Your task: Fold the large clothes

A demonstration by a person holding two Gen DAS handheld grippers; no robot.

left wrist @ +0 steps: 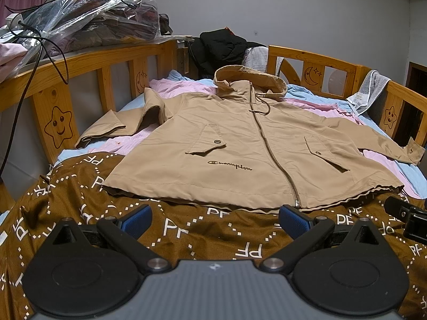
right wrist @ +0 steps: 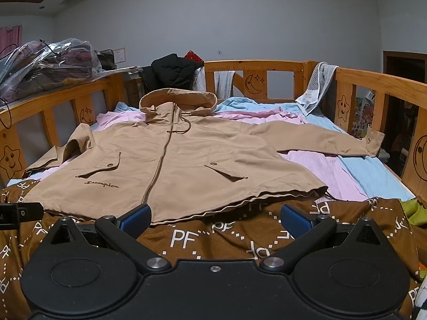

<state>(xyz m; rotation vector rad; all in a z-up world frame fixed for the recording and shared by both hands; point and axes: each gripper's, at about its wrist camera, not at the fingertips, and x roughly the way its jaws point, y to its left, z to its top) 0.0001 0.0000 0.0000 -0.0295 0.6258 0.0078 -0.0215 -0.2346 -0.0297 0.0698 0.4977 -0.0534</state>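
Clearly "Champion" on tan jacket (left wrist: 240,144)

Tan hooded jacket (left wrist: 240,144) lies flat, front up, zip closed, hood (left wrist: 250,80) at far end, sleeves spread sideways, hem nearest; brown script logo above the hem.

A brown blanket (left wrist: 186,229) printed with white "PF" letters covers the near end of the bed, over pink (right wrist: 320,165) and blue sheets (right wrist: 373,176). The wooden bed rail (left wrist: 88,61) (carved with stars and moons) carries a black garment (left wrist: 221,45), a grey towel (right wrist: 317,85) and a clear plastic bag of clothes (left wrist: 88,18).
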